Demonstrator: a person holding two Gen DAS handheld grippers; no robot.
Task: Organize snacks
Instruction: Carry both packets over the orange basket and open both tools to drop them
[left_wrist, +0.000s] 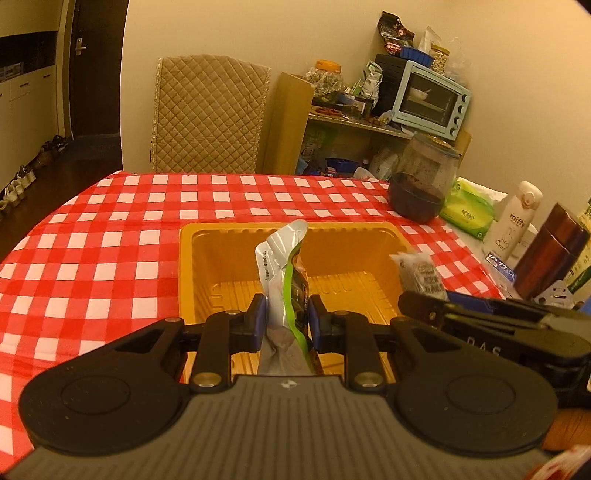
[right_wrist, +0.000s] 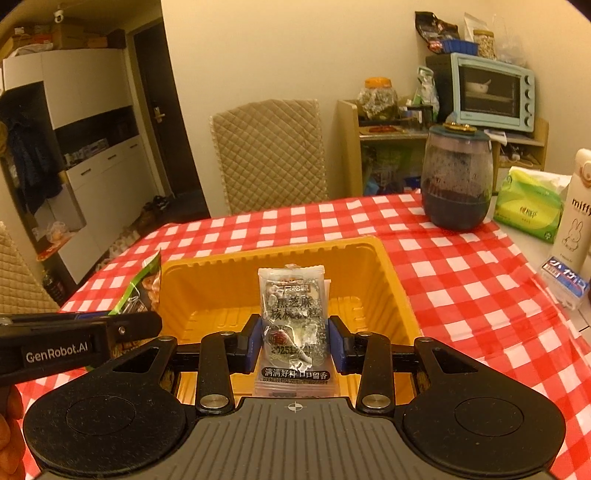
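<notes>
A yellow plastic tray (left_wrist: 207, 258) sits on the red checked tablecloth; in the right wrist view its rim (right_wrist: 391, 273) is just ahead. My left gripper (left_wrist: 286, 319) is shut on a green and silver snack packet (left_wrist: 282, 266), held upright over the tray's near side. My right gripper (right_wrist: 295, 341) is shut on a clear black sesame walnut cake packet (right_wrist: 293, 314), also above the tray. That packet also shows at the right of the left wrist view (left_wrist: 421, 273), and the green packet shows at the left of the right wrist view (right_wrist: 144, 284).
A dark glass jar (right_wrist: 456, 177), a green tissue pack (right_wrist: 528, 203), a white miffy bottle (right_wrist: 578, 218) and a brown flask (left_wrist: 550, 254) stand along the table's right side. A quilted chair (right_wrist: 269, 155) is behind the table. A shelf with a blue oven (right_wrist: 493, 92) stands beyond.
</notes>
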